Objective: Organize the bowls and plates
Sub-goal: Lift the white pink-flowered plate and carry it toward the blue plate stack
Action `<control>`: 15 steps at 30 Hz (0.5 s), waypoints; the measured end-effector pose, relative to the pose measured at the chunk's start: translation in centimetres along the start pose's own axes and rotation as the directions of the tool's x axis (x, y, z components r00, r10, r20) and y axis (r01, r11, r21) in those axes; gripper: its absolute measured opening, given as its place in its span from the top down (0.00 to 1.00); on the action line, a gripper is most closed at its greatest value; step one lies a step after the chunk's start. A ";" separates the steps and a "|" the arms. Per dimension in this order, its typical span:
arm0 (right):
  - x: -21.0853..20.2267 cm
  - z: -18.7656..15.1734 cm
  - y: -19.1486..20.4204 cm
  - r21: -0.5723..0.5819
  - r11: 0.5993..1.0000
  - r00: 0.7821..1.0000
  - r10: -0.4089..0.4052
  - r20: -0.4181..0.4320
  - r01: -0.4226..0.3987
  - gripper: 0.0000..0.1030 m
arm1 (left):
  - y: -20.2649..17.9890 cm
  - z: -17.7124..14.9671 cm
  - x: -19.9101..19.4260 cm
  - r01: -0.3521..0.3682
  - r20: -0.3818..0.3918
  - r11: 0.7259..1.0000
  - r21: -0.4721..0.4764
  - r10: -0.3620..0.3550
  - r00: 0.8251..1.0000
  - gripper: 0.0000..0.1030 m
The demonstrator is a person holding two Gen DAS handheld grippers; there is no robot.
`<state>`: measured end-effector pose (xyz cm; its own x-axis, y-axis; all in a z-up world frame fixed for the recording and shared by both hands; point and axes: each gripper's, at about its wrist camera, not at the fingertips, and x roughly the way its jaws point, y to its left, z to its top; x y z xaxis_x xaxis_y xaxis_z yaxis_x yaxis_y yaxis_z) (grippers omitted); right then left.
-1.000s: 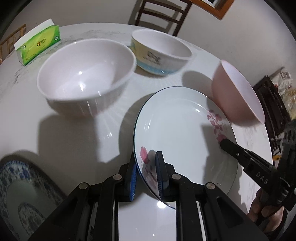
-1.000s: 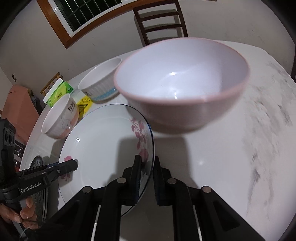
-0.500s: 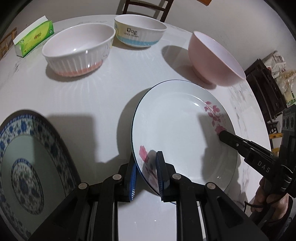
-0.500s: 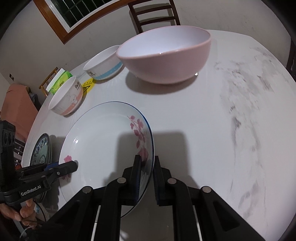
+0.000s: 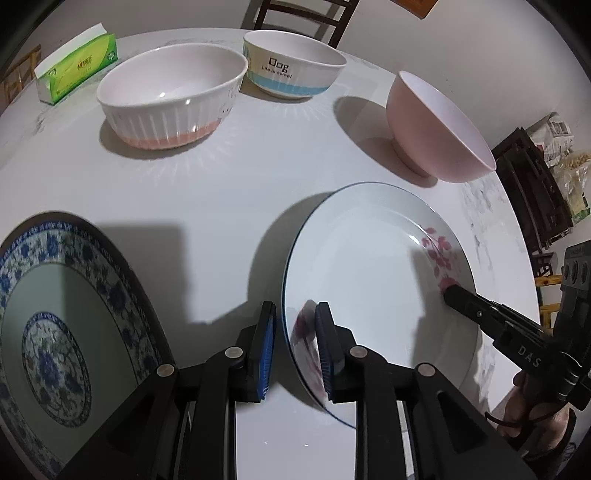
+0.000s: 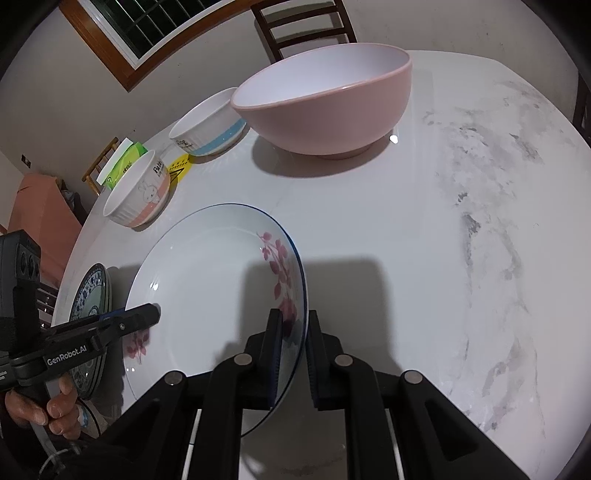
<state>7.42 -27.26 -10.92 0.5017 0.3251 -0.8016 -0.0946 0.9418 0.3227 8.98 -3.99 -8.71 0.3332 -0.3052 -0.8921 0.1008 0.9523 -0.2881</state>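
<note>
You are releasing the floral plate [image 5: 369, 280] as your left gripper [image 5: 293, 350] is opening while your right gripper [image 6: 293, 354] is pinching its rim; three bowls are awaiting stacking.

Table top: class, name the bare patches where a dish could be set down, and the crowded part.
Free: marble table right of the floral plate and pink bowl; also between the blue-patterned plate and ribbed bowl. Crowded: the far bowl row.

Three bowls stood ahead of the grippers: a ribbed one [image 5: 170, 92], a blue-banded one [image 5: 291, 62] and a pink one [image 5: 436, 125]. Two plates showed: floral [image 5: 369, 266] and blue-patterned [image 5: 62, 325]. One tissue box [image 5: 77, 62]. One chair [image 5: 303, 14].
</note>
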 end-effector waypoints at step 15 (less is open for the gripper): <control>0.3 0.2 0.1 0.014 1.000 1.000 -0.013 0.008 0.013 0.87 | -0.8 1.0 0.8 0.007 0.005 1.000 0.015 -0.007 1.000 0.86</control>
<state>7.71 -27.06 -10.98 0.5101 0.3123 -0.8014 -0.0760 0.9445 0.3197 10.16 -4.99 -8.86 0.3376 -0.3118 -0.8882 0.1174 0.9501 -0.2889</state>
